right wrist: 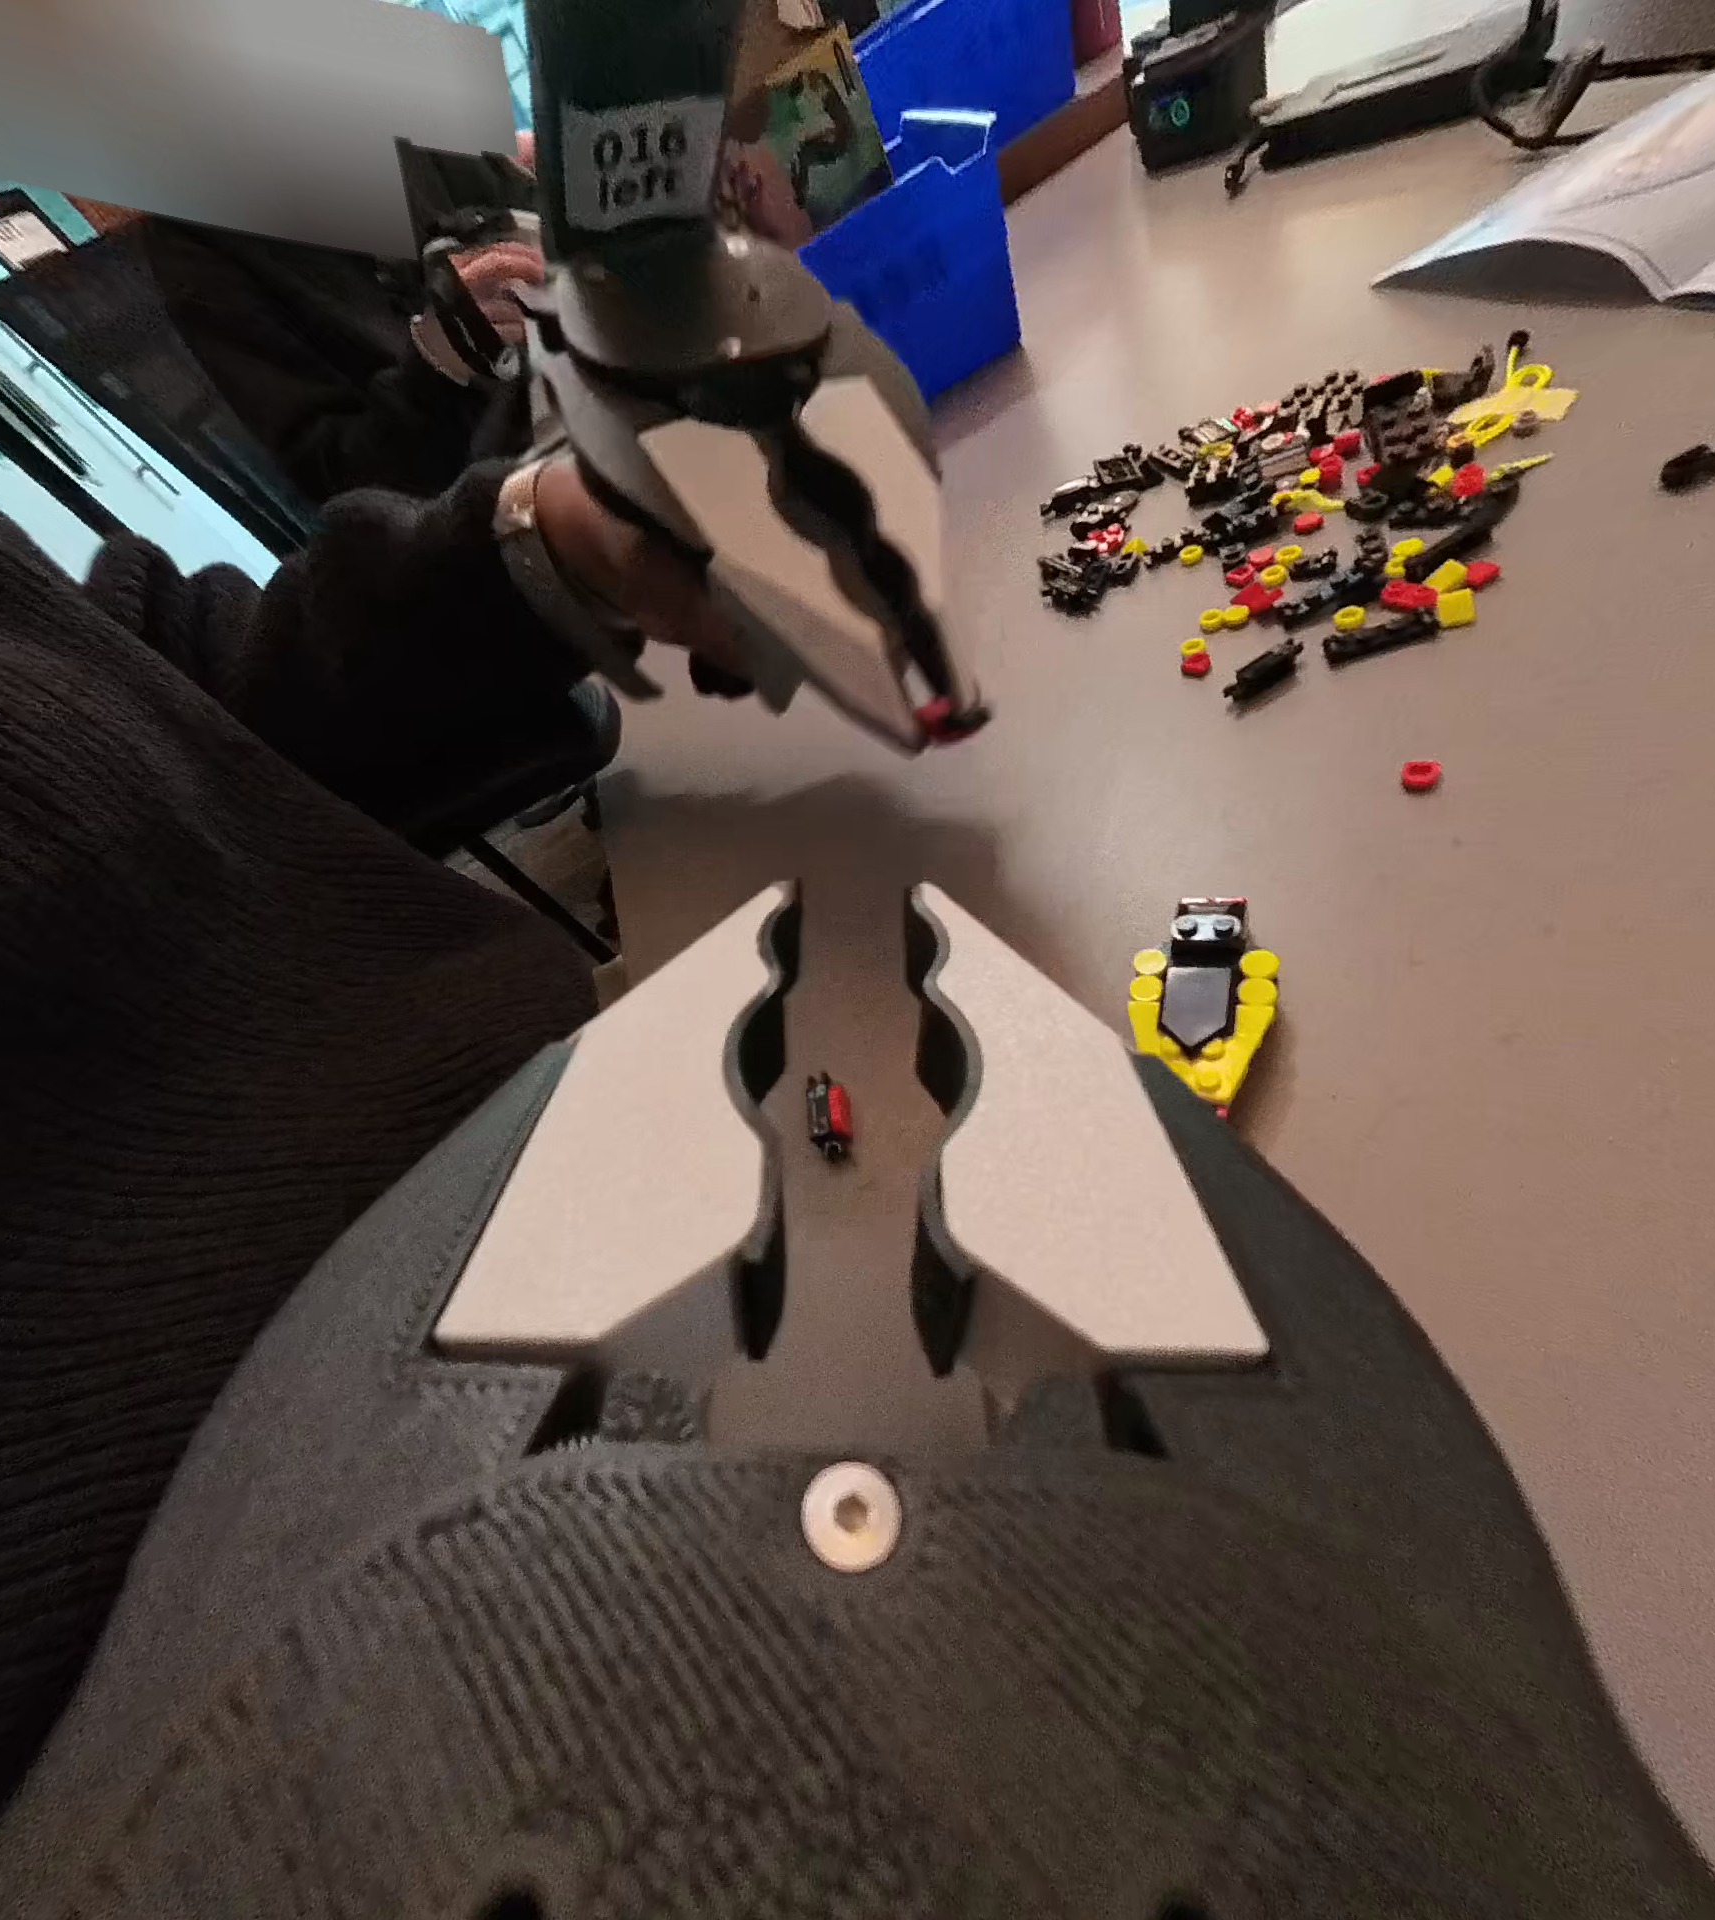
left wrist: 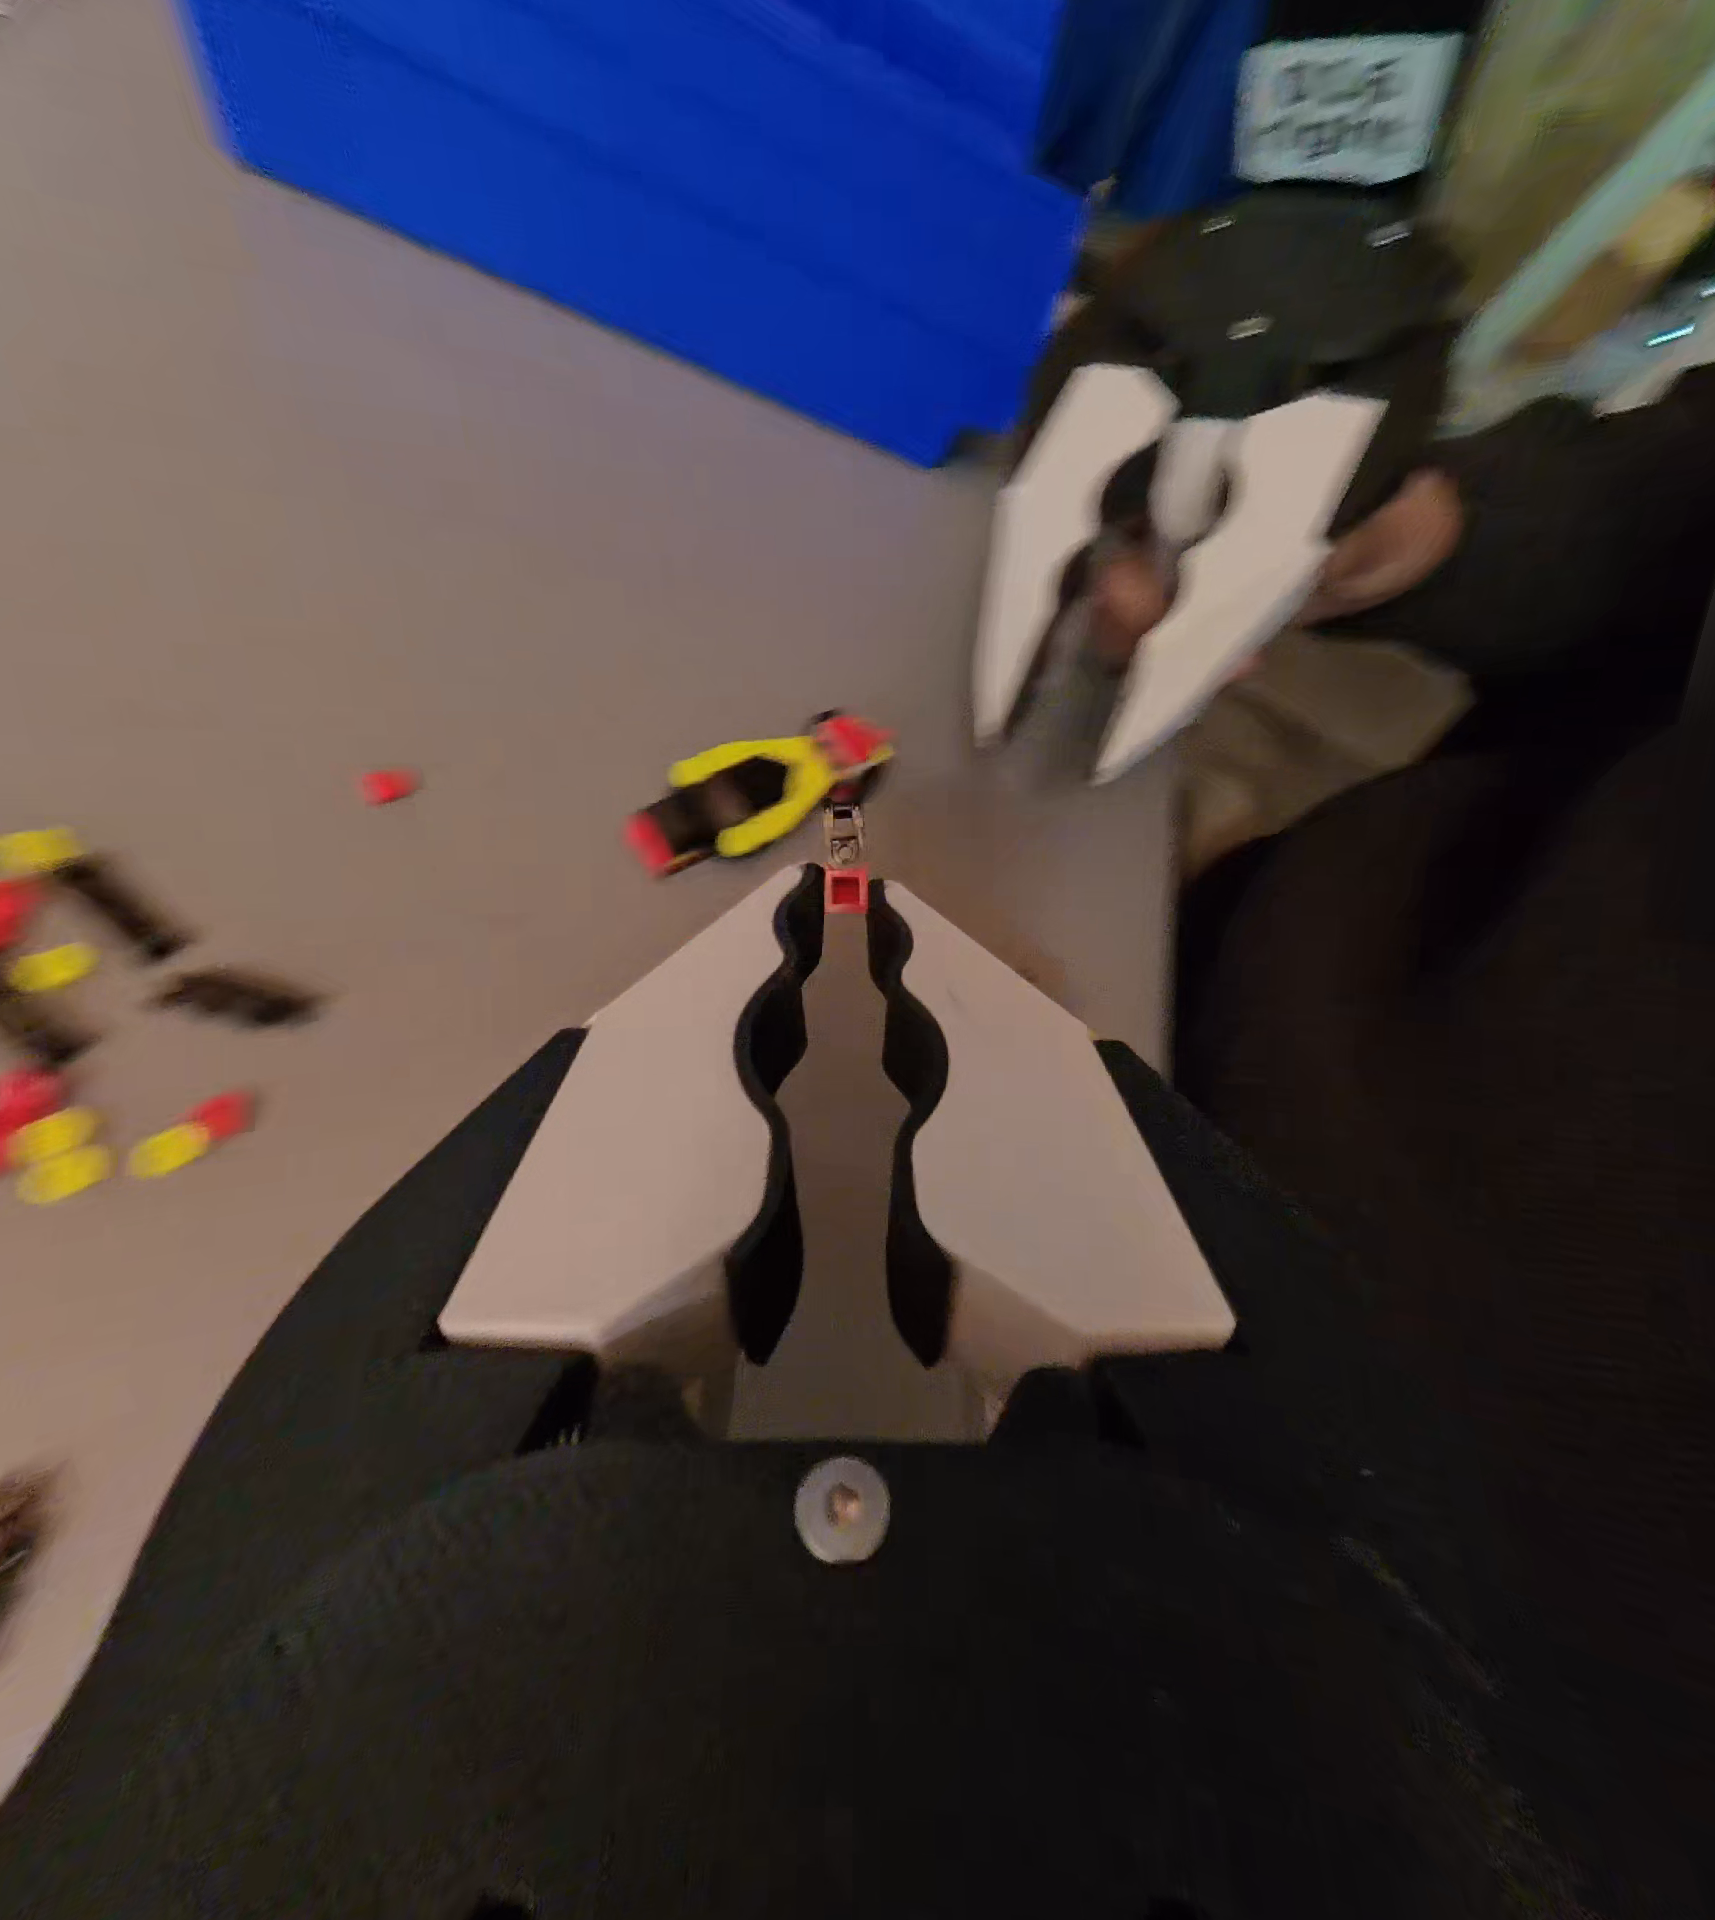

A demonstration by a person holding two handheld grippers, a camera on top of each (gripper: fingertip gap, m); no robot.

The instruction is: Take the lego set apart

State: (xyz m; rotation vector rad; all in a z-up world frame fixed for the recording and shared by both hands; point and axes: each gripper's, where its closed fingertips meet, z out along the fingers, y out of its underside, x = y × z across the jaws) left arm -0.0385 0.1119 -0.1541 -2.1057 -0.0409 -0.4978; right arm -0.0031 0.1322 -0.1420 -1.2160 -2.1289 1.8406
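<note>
In the left wrist view my left gripper [left wrist: 845,894] is shut on a small red brick [left wrist: 845,891], with a grey hinge piece [left wrist: 842,831] sticking out in front of it. The right wrist view shows the same: the left gripper [right wrist: 946,717] holds the red piece [right wrist: 941,719] above the table. A yellow, black and red lego assembly [left wrist: 749,795] lies on the table just beyond it; it also shows in the right wrist view [right wrist: 1204,997]. My right gripper [right wrist: 855,894] is open and empty above the table. A small red and black piece [right wrist: 830,1117] lies on the table below its fingers, untouched.
A pile of loose black, yellow and red pieces [right wrist: 1300,520] lies farther out, with a lone red piece [right wrist: 1420,774] nearer. A blue bin [right wrist: 915,260] and an open booklet [right wrist: 1611,208] stand at the back. A person's dark sleeve [right wrist: 157,935] fills the left side. My hands' fingertips stand some 5 cm from each other.
</note>
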